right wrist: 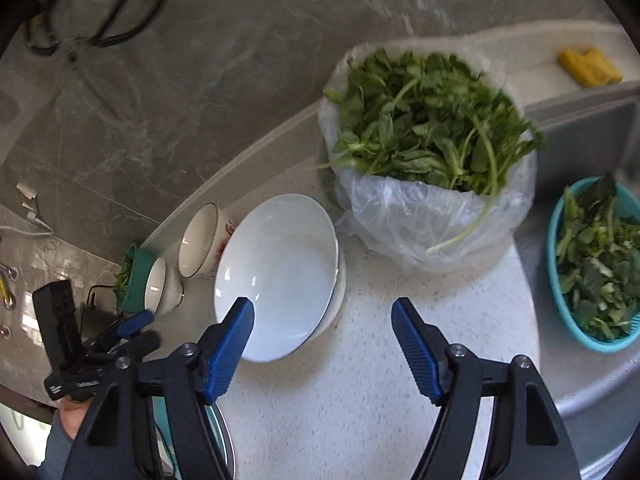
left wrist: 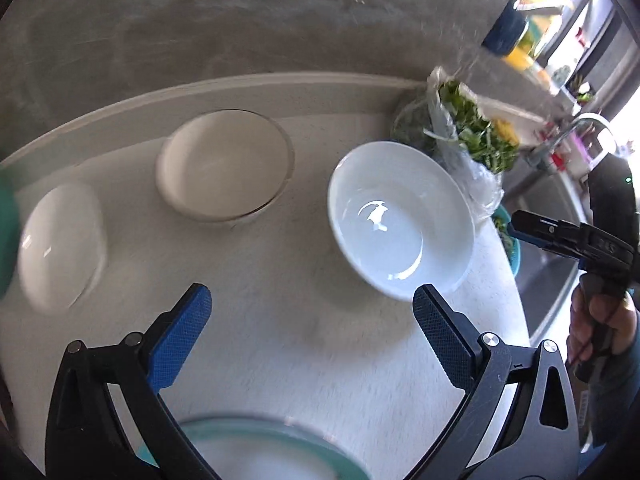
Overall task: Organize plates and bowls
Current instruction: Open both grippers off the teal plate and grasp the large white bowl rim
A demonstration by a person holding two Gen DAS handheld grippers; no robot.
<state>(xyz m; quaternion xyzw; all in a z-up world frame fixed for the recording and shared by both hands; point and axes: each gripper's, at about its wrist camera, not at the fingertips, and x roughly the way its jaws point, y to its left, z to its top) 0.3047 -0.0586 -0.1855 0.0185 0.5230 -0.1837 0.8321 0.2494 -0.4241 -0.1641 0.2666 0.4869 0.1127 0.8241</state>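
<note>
A wide white bowl (left wrist: 400, 220) (right wrist: 280, 272) sits on the white counter. My left gripper (left wrist: 312, 312) is open and empty, just in front of it. A cream bowl with a dark rim (left wrist: 226, 164) (right wrist: 202, 246) stands to its left, and a small white bowl (left wrist: 60, 244) (right wrist: 162, 286) further left. A teal-rimmed plate (left wrist: 260, 452) lies under my left gripper. My right gripper (right wrist: 322, 320) is open and empty, its left finger over the wide bowl's near rim. It also shows in the left wrist view (left wrist: 532, 226).
A plastic bag of leafy greens (right wrist: 428, 152) (left wrist: 460, 140) stands behind the wide bowl. A teal colander of greens (right wrist: 596, 260) sits in the sink at the right. A green bowl (right wrist: 134, 276) stands at the far left. A grey wall (left wrist: 240, 20) lies behind the counter.
</note>
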